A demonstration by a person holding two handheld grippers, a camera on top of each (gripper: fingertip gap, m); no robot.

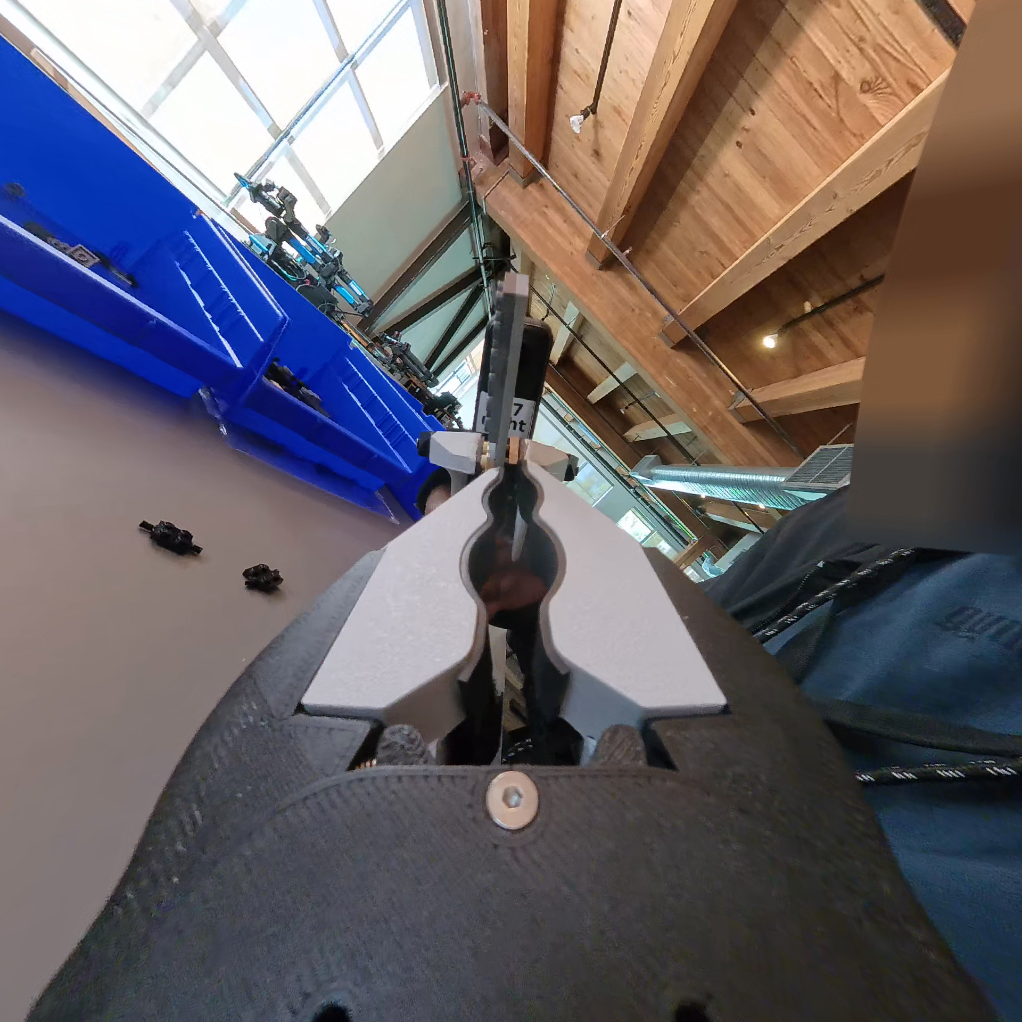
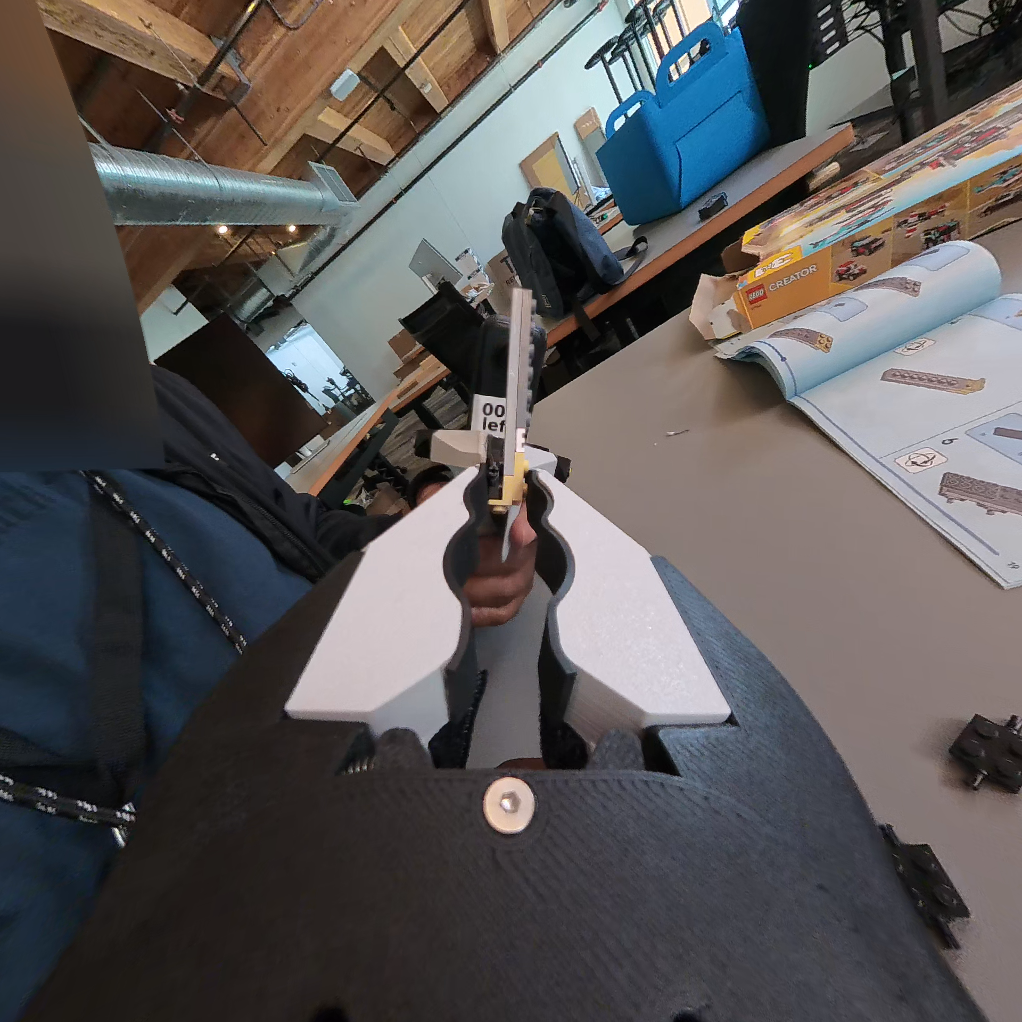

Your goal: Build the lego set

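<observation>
A long, thin grey lego plate is held on edge in the air above the table, between my two grippers, which face each other. My left gripper is shut on one end of it. My right gripper is shut on the same plate at the end with a small tan piece. The right gripper's grey fingers show just beyond my left one. The left gripper's fingers show the same way in the right wrist view.
Blue parts bins line the table's far left. Two small black lego pieces lie on the table. An open instruction booklet and the lego box lie at the right, with black plates nearer. A person's blue-clad torso is close.
</observation>
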